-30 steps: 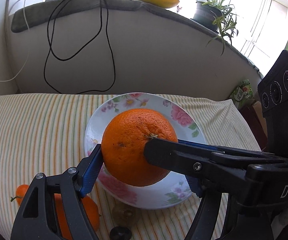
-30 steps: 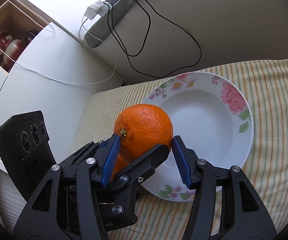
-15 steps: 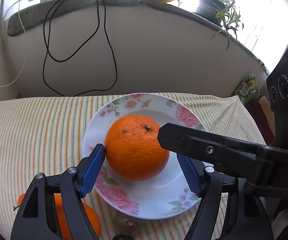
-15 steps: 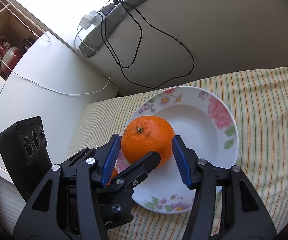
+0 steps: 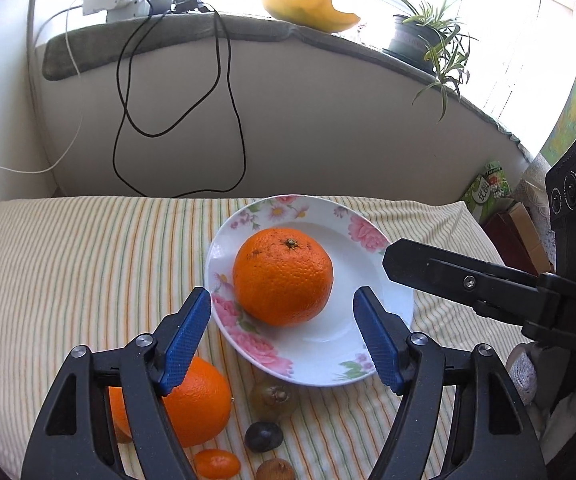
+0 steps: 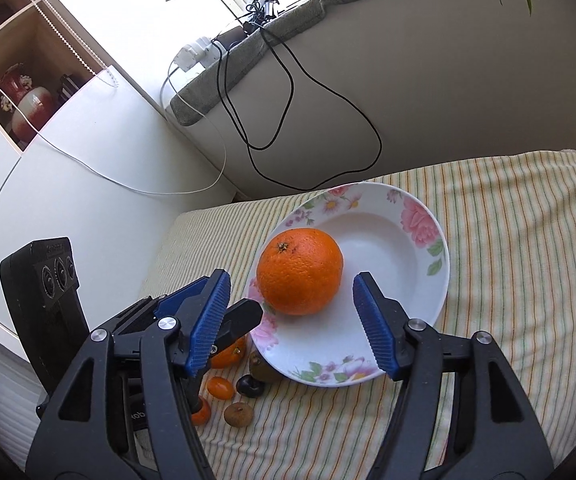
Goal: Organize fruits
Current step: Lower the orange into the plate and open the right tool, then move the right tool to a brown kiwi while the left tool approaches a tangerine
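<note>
Orange (image 5: 283, 276) sits on plate (image 5: 384, 344), free of both grippers.
Left gripper (image 5: 282, 334) and right gripper (image 6: 291, 322) gape wide, empty, orange just ahead between their fingers.

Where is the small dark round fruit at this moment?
In the left wrist view, the small dark round fruit lies on the striped cloth near the bottom centre, below the floral white plate, between two brown kiwis.

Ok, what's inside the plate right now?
One big orange sits in the flowered plate, nothing else visible. The plate's patch under the orange is hidden.
</note>
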Available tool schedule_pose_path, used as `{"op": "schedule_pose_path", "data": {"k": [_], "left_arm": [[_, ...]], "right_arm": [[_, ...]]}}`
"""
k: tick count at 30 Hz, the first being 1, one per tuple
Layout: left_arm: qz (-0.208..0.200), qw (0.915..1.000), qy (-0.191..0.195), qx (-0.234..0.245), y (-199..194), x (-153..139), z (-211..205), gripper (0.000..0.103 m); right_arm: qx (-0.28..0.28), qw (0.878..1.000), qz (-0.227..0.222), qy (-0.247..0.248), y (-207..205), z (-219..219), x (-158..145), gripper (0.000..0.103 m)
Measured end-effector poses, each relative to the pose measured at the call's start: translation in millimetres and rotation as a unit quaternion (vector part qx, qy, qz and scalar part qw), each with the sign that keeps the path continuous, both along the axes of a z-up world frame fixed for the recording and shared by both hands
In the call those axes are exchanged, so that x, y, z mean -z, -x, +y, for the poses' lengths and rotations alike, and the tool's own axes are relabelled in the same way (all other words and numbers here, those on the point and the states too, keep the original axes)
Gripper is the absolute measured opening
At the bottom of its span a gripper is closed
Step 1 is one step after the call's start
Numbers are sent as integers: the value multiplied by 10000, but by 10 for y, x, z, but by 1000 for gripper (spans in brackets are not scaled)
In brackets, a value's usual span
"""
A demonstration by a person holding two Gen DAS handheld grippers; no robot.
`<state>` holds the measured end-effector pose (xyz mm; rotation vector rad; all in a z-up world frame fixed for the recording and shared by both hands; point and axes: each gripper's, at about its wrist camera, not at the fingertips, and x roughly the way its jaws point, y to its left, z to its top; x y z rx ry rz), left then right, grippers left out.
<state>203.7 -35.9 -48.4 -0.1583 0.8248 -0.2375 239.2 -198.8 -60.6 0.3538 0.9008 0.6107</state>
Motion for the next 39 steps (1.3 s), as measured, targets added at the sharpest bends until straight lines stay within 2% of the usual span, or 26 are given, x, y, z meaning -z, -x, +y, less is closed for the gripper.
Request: {"op": "schedule_pose_path", "data": {"k": [4,8,11,12,15,24,25,29,32,34,39], "left_arm": [[-151,9999,48,-53,170,-74,113,73],[-293,9994,142,-108,379,-109,281,73],[-533,9983,132,-201,578,-133,429,73],[-575,9979,125,-262,643,-134,483,73],[-604,9968,252,-467,803,-120,652,73],[-454,9959,245,-739,1191,105,852,73],[-440,9958,234,-765,1236,131,856,72],[-350,9967,193,-701,1345,249,819,55],[-223,9976,223,-614,1391,352,766,46],[-169,9982,231,-525,1404,402,728,42],[-203,9990,-154,-374,1361,448,592,41]], "right_arm": [[-26,9996,-196,205,182,29,-68,70],[-9,9974,-579,428,409,77,-136,74],[-29,9956,-788,515,578,106,-161,75],[-9,9949,-853,543,635,108,-165,79],[1,9928,-1042,598,797,140,-173,91],[-150,9848,-1346,1085,1149,337,-119,91],[-183,9838,-1367,1148,1175,366,-102,91],[-330,9808,-1402,1318,1277,465,-5,91],[-501,9798,-1314,1421,1311,549,106,84],[-639,9804,-1170,1453,1312,604,190,73],[-896,9786,-909,1615,1255,732,373,57]]}}
